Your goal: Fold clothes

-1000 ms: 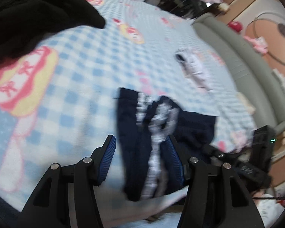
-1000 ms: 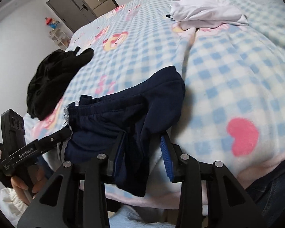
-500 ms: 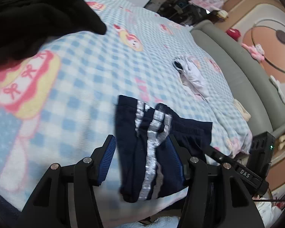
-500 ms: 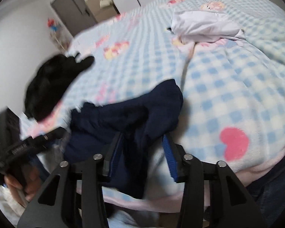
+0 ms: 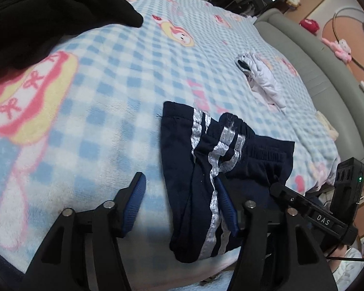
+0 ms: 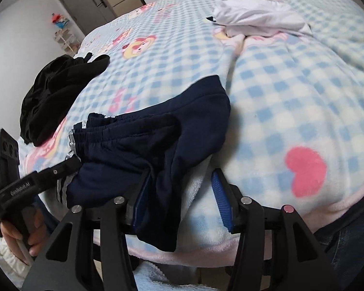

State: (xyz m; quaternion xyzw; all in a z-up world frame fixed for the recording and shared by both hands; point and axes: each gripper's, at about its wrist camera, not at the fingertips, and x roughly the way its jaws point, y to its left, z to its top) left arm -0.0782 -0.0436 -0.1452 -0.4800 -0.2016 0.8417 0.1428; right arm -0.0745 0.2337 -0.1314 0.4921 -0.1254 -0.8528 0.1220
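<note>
Both your tools stand spread: the left tool [image 5: 180,206] has the navy shorts [image 5: 206,169] draped over its right finger, and the right tool [image 6: 179,198] brushes their hanging edge. The shorts lie bunched at the bed's [image 5: 109,97] near edge, seemingly part-folded. Next, flatten and square them. Farther off sit a black garment [image 6: 58,92] and a white garment [image 6: 257,18].

Shorts [image 5: 206,169]: on the bed [image 5: 114,111] at its near edge, partly hanging over it.
Jacket [image 5: 43,9]: on the bed, left of the shorts and farther back.
Folded shirt [image 6: 257,17]: on the bed, well behind the shorts, toward the right.
Left gripper [image 5: 182,201]: left of the right gripper [image 6: 179,194], both at the shorts.
</note>
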